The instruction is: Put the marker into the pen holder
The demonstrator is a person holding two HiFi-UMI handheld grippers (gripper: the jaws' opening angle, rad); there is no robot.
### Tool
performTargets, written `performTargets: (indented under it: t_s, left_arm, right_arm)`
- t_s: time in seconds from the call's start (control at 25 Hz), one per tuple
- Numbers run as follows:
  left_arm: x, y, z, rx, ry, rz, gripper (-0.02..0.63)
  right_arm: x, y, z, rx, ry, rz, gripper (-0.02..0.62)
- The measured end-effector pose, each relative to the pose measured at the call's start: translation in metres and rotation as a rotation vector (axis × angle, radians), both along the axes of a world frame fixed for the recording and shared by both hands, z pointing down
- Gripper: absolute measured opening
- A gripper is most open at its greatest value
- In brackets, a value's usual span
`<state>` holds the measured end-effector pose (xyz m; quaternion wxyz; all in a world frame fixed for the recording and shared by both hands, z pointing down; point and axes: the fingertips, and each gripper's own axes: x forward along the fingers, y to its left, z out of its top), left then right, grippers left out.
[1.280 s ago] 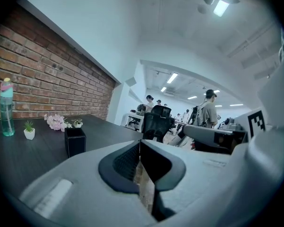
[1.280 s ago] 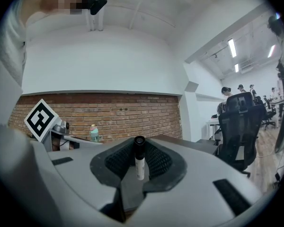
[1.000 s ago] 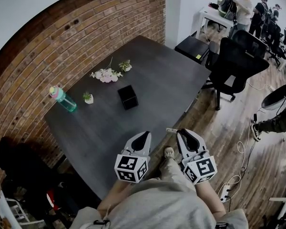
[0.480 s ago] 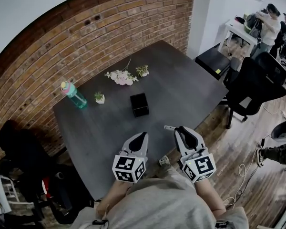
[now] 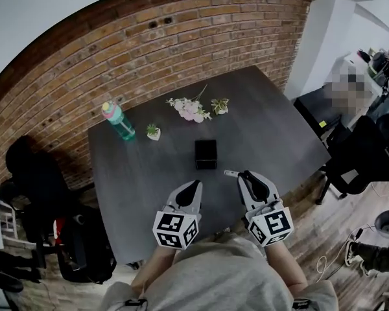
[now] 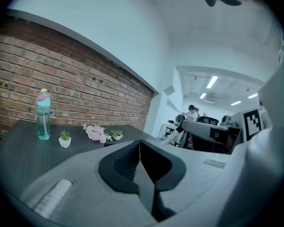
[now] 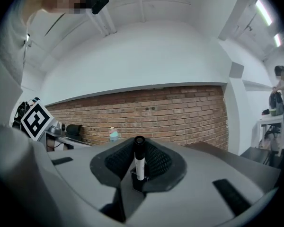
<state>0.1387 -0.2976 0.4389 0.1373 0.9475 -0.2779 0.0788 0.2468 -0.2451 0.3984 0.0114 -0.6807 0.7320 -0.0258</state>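
Observation:
A black square pen holder [image 5: 206, 153] stands near the middle of the dark table [image 5: 272, 128]. My right gripper [image 5: 246, 174] hovers over the table's near edge, shut on a white marker with a black cap [image 7: 139, 161]; the marker's end sticks out to the left of the jaws [image 5: 230, 172]. My left gripper [image 5: 196, 184] is beside it, jaws together with nothing between them [image 6: 140, 157]. Both grippers are short of the holder, nearer to me.
A teal water bottle [image 5: 118, 120], a small potted plant [image 5: 153, 131], pink flowers [image 5: 189, 108] and another small plant [image 5: 220, 105] line the table's far side by the brick wall. Black office chairs [image 5: 363, 154] stand at the right; a dark bag [image 5: 78, 245] sits on the floor left.
The view has swung left and come closer to the table, so the table now lies straight ahead. Both grippers keep their pose; the right one still holds the marker.

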Motion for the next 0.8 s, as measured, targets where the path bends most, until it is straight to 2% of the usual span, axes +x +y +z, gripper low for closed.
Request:
performTargets:
  t_s: [0.36, 0.8]
  left_arm:
    - [-0.005, -0.030, 0.008, -0.019, -0.016, -0.142, 0.018]
    - [-0.022, -0.051, 0.016, -0.029, -0.025, -0.304, 0.018]
  right_arm:
    - [0.006, -0.053, 0.005, -0.002, 0.009, -0.150, 0.071]
    - [0.006, -0.105, 0.019, -0.026, 0.037, -0.280, 0.071]
